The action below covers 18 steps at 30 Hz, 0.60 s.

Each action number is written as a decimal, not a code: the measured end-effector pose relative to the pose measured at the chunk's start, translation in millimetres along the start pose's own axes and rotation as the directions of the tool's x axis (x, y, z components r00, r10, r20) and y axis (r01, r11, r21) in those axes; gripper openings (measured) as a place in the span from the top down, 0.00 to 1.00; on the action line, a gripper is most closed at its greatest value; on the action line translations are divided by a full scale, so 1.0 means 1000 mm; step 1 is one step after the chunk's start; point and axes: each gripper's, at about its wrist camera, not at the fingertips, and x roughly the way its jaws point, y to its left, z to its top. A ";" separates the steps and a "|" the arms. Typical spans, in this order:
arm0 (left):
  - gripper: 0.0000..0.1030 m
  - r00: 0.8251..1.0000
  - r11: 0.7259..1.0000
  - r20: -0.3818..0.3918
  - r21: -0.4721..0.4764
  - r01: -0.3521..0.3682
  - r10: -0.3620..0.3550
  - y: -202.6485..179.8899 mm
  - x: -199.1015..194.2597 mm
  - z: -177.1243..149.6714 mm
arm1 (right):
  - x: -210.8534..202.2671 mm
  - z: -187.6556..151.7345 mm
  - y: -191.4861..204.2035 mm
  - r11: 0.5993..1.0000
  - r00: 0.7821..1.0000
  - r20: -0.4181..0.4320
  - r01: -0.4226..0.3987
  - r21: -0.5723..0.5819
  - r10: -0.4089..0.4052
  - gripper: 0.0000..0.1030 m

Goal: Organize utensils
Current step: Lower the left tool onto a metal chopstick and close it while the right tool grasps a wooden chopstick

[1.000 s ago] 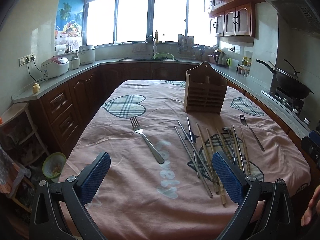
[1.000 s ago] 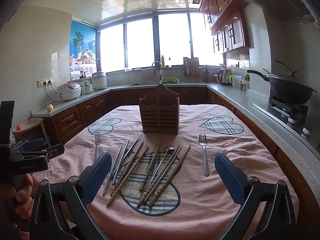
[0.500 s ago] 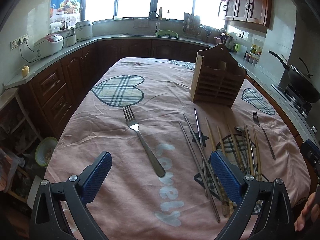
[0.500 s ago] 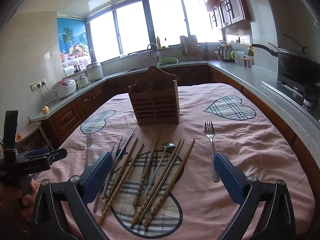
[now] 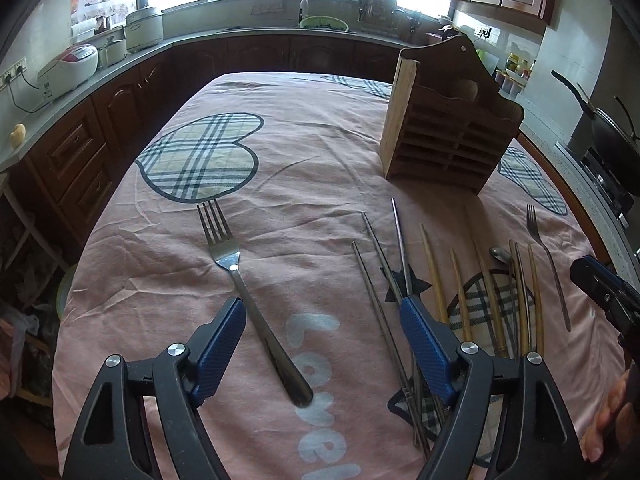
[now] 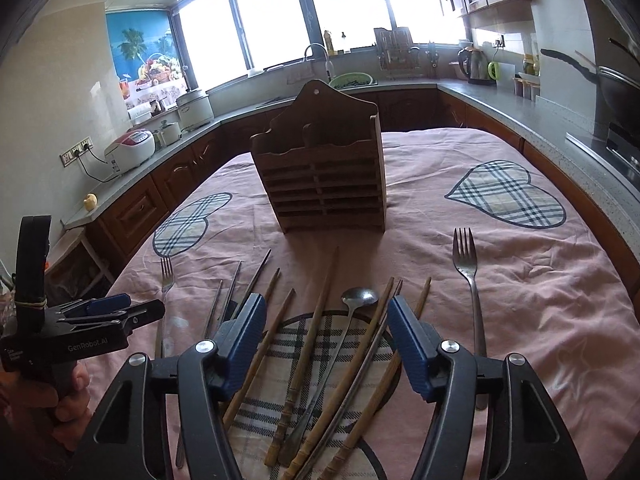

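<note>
A wooden utensil holder (image 5: 450, 128) (image 6: 324, 180) stands upright on the pink tablecloth. In the left wrist view my left gripper (image 5: 320, 320) hovers over a steel fork (image 5: 248, 292); its jaws are closing, the fork's handle lies between them untouched. Metal chopsticks (image 5: 384, 280) and wooden chopsticks (image 5: 480, 292) lie to the right. In the right wrist view my right gripper (image 6: 326, 320) hangs above a spoon (image 6: 348, 320) and several wooden chopsticks (image 6: 316, 340); its jaws are closing with nothing pressed. A second fork (image 6: 470, 292) lies to the right.
Kitchen counters ring the table, with rice cookers (image 5: 72, 68) on the left and a wok (image 5: 612, 136) on the stove at right. The other fork (image 6: 166, 280) lies beyond the left gripper's body (image 6: 72, 328), held by a hand (image 6: 60, 392).
Both grippers moved forward and tilted down toward the utensils, and their jaws narrowed. The left one now straddles the fork's handle; the right one sits over the spoon and chopsticks.
</note>
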 end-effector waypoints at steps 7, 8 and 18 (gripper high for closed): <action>0.36 0.996 1.000 -0.094 0.012 0.002 -0.001 -0.006 0.050 0.023 | 0.045 0.017 -0.005 1.000 0.997 -0.079 -0.022 0.015 0.023 0.50; 0.37 0.995 1.000 -0.104 0.013 0.005 -0.004 -0.006 0.056 0.026 | 0.052 0.019 -0.005 0.999 0.995 -0.092 -0.027 0.019 0.029 0.50; 0.56 0.983 0.999 -0.181 0.046 -0.001 0.009 -0.012 0.093 0.044 | 0.115 0.032 -0.006 1.000 0.978 -0.209 -0.023 0.016 0.026 0.61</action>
